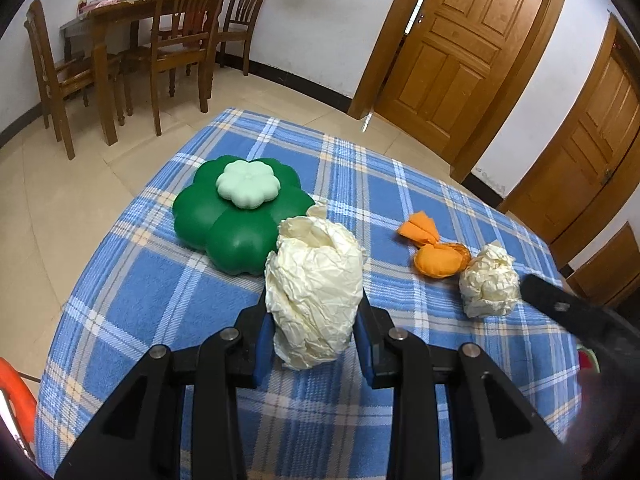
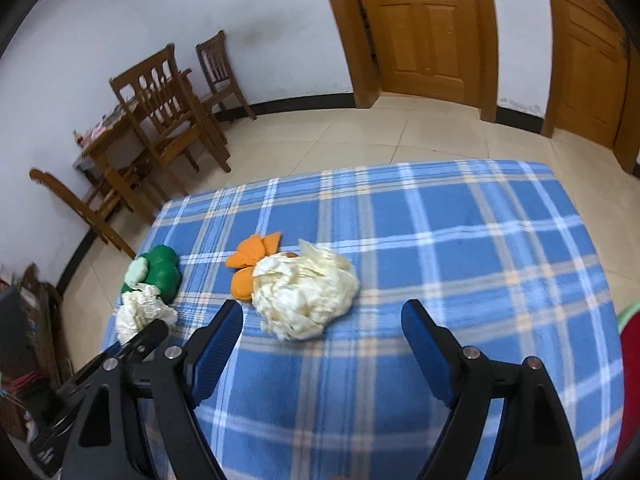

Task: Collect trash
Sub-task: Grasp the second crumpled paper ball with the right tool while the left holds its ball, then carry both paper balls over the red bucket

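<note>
Presently, a crumpled cream paper ball [image 1: 314,292] is clamped between the blue pads of the left gripper [image 1: 314,320], pressed from both sides and held over the blue plaid tablecloth [image 1: 152,280]. Just beyond that ball, a dark green flower-shaped container [image 1: 224,216] is seen on the cloth, closed by a pale green flower-shaped lid [image 1: 248,184]; whether the paper touches it cannot be told. Further to the right in the left wrist view, a second crumpled paper ball [image 1: 489,286] is found lying on the cloth, with an orange cloth piece [image 1: 434,248] tucked against its far side. In the right wrist view this second ball [image 2: 306,292] is seen just ahead of the right gripper [image 2: 322,332], whose jaws are spread wide with nothing between them, the ball lying a little past the fingertips [image 2: 224,328]. The orange cloth [image 2: 250,268] is partly covered by it there. At the lower left of that view, the held paper [image 2: 140,312] and the green container [image 2: 160,272] are made out near the table's left edge. Beyond the table, wooden chairs [image 1: 180,40] and wooden doors [image 1: 460,40] are seen against the white wall.
</note>
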`<state>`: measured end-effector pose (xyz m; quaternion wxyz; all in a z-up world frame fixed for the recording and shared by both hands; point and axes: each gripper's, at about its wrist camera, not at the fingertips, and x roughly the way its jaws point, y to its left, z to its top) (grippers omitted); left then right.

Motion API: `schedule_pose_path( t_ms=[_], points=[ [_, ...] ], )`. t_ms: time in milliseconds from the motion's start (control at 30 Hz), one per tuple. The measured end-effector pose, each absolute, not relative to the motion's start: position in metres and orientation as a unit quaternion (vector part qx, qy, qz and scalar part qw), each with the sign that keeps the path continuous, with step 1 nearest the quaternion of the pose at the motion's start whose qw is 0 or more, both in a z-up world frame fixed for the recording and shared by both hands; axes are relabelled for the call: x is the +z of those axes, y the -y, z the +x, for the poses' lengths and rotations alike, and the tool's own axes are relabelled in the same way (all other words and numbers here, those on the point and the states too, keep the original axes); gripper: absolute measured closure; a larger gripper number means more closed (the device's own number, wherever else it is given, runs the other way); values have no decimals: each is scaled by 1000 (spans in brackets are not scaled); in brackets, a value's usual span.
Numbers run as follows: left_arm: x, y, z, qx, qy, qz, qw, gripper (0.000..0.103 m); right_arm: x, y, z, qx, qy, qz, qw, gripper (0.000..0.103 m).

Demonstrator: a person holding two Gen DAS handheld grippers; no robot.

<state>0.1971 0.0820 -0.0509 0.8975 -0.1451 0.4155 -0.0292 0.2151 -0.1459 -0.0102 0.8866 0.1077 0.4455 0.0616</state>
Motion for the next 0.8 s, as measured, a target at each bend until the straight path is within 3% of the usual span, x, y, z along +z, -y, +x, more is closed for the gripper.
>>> schedule_pose_path(
  t_ms=[133, 267, 367, 800],
  points=[
    [-51, -86, 197, -30, -416, -148, 897, 68, -21, 137, 228, 69, -454, 105, 882, 21],
    [-51, -87, 196, -30, -417, -153, 895, 68, -28, 131, 231, 68, -458, 101, 881, 40],
    [-50, -86, 196, -32, -417, -154, 895, 68, -26, 131, 228, 73, -448, 97, 886, 48],
    [-50, -81, 197, -39, -418, -155, 894, 68, -1, 158, 194, 72, -418, 124, 897, 50]
  ],
)
